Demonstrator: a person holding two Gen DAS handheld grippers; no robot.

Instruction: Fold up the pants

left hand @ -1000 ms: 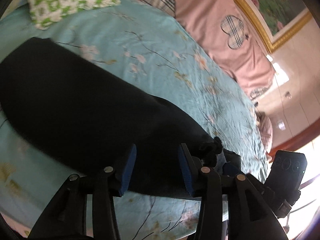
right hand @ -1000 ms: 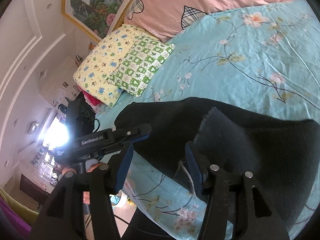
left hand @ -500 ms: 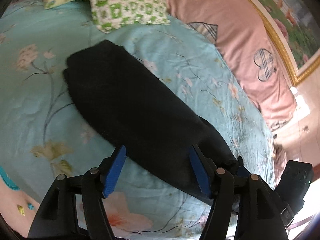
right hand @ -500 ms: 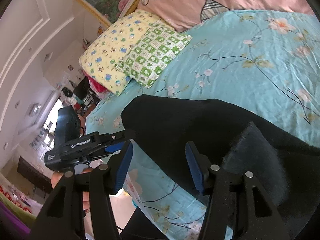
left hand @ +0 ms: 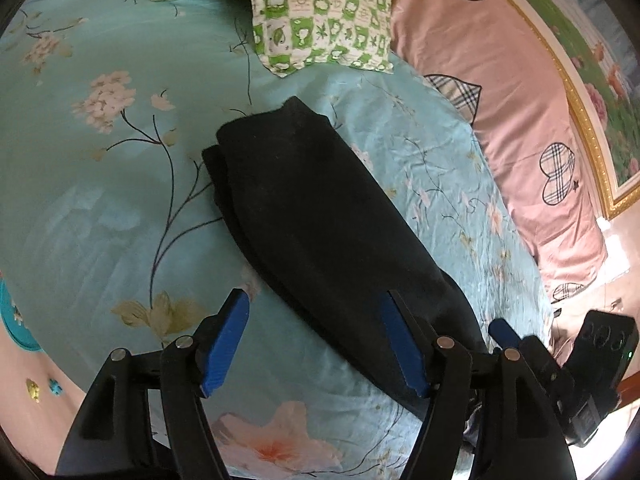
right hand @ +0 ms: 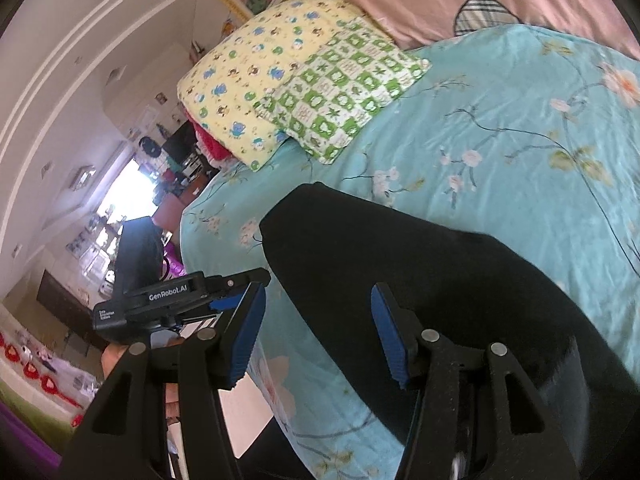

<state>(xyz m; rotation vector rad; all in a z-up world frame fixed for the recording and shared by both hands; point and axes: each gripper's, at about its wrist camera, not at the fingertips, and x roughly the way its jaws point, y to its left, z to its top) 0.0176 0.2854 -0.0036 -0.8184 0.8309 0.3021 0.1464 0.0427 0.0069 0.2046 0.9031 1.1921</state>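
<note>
Black pants [left hand: 320, 216] lie folded lengthwise in a long strip on the turquoise flowered bed sheet [left hand: 100, 200]. They also show in the right wrist view [right hand: 420, 280]. My left gripper [left hand: 316, 344] is open and empty, raised above the near part of the pants. My right gripper [right hand: 316, 336] is open and empty above the pants' near edge. The left gripper's body [right hand: 160, 304] shows in the right wrist view, beyond the bed's edge. The right gripper's body [left hand: 568, 364] shows at lower right in the left wrist view.
A green checked pillow [left hand: 324, 16] and a yellow pillow [right hand: 256, 80] lie at the bed's head. A pink quilt [left hand: 500, 92] lies along the far side below a framed painting [left hand: 592, 40]. The bed's edge and room furniture [right hand: 132, 240] show on the left.
Both grippers have opened wider and pulled up and back from the pants. The pants have come to lie flat and now show at full length.
</note>
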